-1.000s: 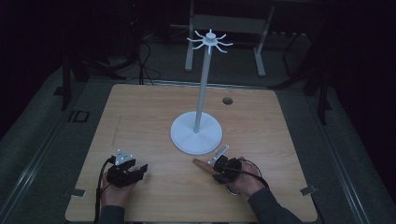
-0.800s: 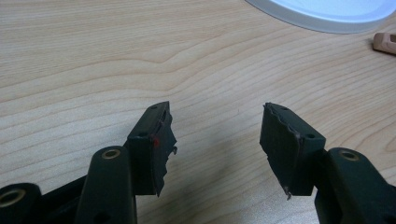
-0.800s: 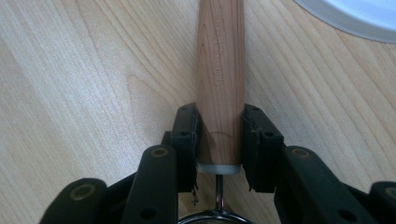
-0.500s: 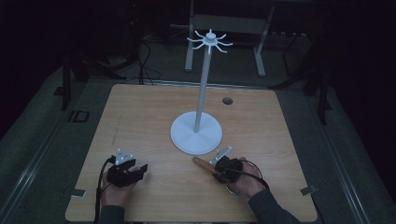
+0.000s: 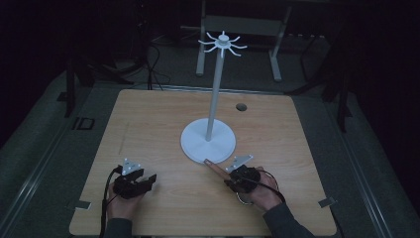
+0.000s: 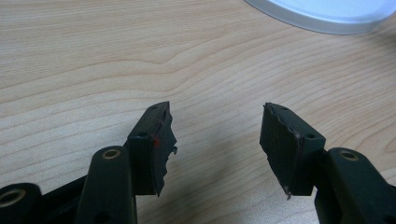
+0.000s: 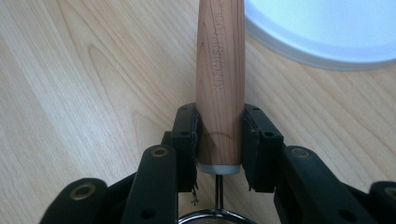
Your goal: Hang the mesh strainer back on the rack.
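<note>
The wooden handle (image 7: 220,79) is held tight between the jaws of the right gripper (image 7: 219,140), near its metal end. It looks hard, smooth and light, so a slip could be feared. It is kept low over the table (image 5: 163,124), pointing at the white stand (image 5: 208,141). The left gripper (image 6: 217,140) is open and empty.

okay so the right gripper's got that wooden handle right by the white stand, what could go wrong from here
The wooden handle points at the white stand's base, so pushing forward could knock it and perhaps rock the tall pole. The right gripper clamps only the handle's end, so it might pivot or slip when lifted.
</note>
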`<state>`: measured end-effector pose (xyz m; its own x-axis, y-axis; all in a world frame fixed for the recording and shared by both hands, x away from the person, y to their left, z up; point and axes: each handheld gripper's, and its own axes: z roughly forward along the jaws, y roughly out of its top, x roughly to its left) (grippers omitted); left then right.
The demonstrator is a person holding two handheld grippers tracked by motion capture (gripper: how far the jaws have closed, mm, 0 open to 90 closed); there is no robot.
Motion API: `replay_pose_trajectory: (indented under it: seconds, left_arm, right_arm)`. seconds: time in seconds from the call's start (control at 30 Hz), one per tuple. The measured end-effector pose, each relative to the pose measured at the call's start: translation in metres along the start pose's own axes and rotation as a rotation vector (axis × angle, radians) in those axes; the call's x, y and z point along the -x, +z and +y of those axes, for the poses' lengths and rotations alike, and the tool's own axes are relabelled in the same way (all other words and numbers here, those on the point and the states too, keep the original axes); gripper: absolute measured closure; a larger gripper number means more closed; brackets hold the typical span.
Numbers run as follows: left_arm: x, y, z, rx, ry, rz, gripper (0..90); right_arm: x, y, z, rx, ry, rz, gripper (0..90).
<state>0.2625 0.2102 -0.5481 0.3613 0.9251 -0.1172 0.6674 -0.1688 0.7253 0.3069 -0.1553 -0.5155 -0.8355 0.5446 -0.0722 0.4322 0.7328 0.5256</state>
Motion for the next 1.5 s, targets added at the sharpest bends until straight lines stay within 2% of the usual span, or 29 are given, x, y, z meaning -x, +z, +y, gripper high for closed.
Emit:
replay_pose_trajectory:
  seconds: [0.2,0.53,0.77,1.2,1.5]
  left_arm:
    - [0.001,0.001,0.001,0.000,0.001,0.000,43.9]
    - [0.001,0.000,0.001,0.002,0.001,0.001,43.8]
    - [0.001,0.000,0.001,0.003,0.001,0.001,43.8]
    - [0.001,0.001,0.001,0.003,0.000,0.002,43.8]
    - [0.001,0.001,0.001,0.003,0.001,0.001,43.8]
  right_arm:
    - [-0.001,-0.004,0.001,0.056,0.015,-0.014,69.0]
    - [0.003,-0.018,0.001,0.183,0.071,-0.088,69.1]
    - [0.005,-0.024,0.004,0.215,0.089,-0.094,69.0]
    - [0.007,-0.034,0.006,0.284,0.107,-0.135,69.0]
    - [0.008,-0.040,0.008,0.325,0.125,-0.142,69.0]
